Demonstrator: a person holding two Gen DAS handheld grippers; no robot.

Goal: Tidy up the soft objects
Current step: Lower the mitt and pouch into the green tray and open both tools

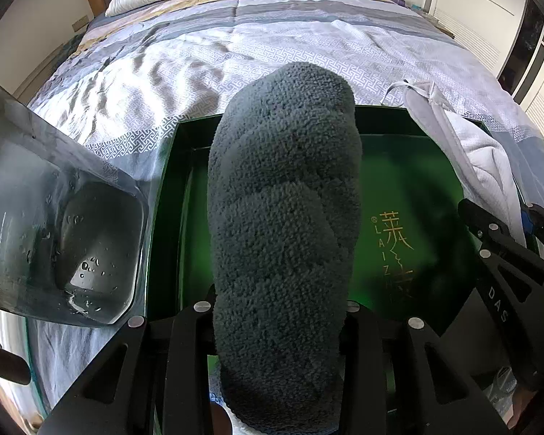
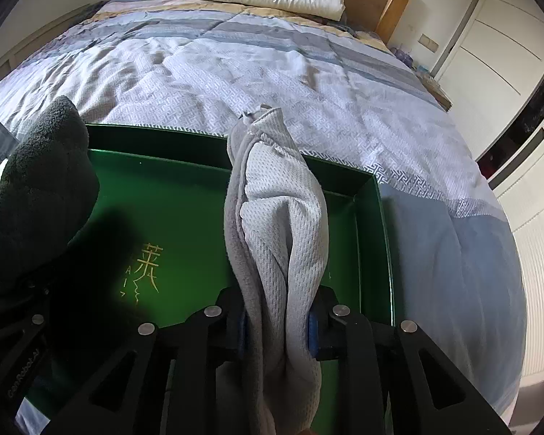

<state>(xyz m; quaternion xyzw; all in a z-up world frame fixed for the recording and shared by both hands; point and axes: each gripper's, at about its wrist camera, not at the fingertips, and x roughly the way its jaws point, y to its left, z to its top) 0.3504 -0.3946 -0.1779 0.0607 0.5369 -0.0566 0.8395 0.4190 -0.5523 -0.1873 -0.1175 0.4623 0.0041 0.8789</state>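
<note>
Two cloths — dark (image 1: 283,217), grey (image 2: 279,239) — one green tray (image 2: 185,210).

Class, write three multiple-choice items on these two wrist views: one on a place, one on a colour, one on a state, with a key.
1. Where does the green box sit?
A on the bed
B on a shelf
C on the floor

2. What colour is the fuzzy sock in the left tongs?
A red
B dark grey
C yellow

3. How are the right tongs?
A open and empty
B shut on the light grey cloth
C out of view

Key: 1 A, quilt surrounds the box; 2 B, its pile reads dark grey; 3 B, the cloth is pinched between the pads.
</note>
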